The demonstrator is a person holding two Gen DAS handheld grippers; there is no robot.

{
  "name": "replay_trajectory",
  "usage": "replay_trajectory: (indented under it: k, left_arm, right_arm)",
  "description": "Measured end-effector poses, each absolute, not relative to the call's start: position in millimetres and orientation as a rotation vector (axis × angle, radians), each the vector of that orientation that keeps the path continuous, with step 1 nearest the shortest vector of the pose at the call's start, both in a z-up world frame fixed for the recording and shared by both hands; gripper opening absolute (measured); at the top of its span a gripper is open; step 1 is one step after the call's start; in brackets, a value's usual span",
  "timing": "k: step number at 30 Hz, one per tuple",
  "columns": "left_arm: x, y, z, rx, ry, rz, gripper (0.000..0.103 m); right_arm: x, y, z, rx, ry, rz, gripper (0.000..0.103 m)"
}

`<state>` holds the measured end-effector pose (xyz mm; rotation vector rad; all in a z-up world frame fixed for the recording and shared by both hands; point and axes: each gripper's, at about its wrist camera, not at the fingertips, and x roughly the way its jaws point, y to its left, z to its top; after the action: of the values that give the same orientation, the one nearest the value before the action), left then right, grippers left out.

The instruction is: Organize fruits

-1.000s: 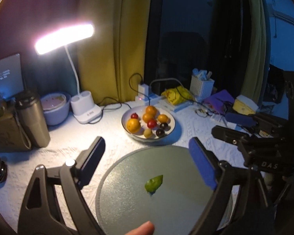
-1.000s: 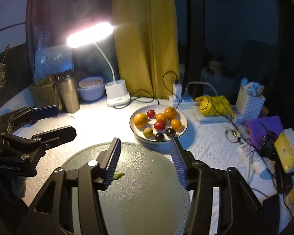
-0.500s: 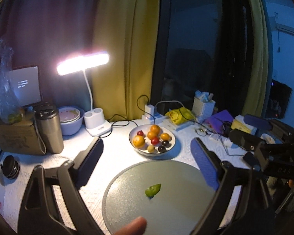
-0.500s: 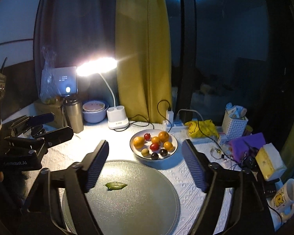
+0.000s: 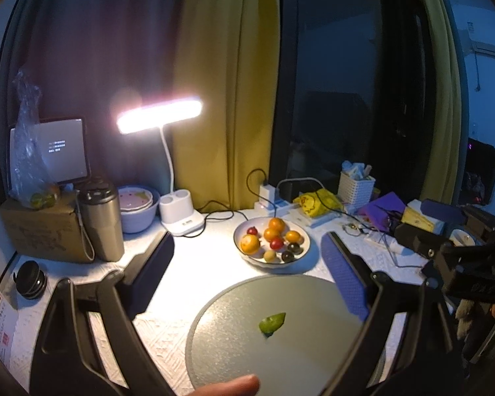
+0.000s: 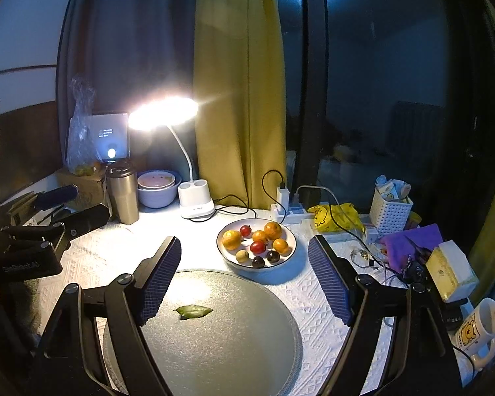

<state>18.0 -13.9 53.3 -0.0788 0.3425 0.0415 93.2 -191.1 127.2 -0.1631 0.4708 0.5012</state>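
A: We log the fruits (image 6: 256, 242) piled in the white bowl (image 6: 288, 231), mid-table, just behind the round grey tray (image 6: 214, 346); only a green leaf (image 6: 193, 311) lies on it.

B: Tools? We see the right gripper (image 6: 244, 277) and the left gripper (image 5: 247, 272) both spread wide, holding nothing, above the tray.

A: We'd judge the outer fruits easiest: come down steeply, close gently, since round skins roll.

B: Room: the tray gives open landing. Cables (image 6: 330, 194) and clutter crowd the bowl's right; the lamp (image 6: 194, 203) stands behind-left.
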Motion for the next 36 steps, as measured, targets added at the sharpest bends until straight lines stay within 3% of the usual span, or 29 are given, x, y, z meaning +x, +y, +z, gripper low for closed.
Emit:
replay_trajectory:
  k: [36]
  left_arm:
    - [30.7,-13.3,52.4,-0.087,0.341,0.02,0.091]
  right_arm:
    - [118.7,-195.3,112.7,-0.145,0.516,0.483,0.082]
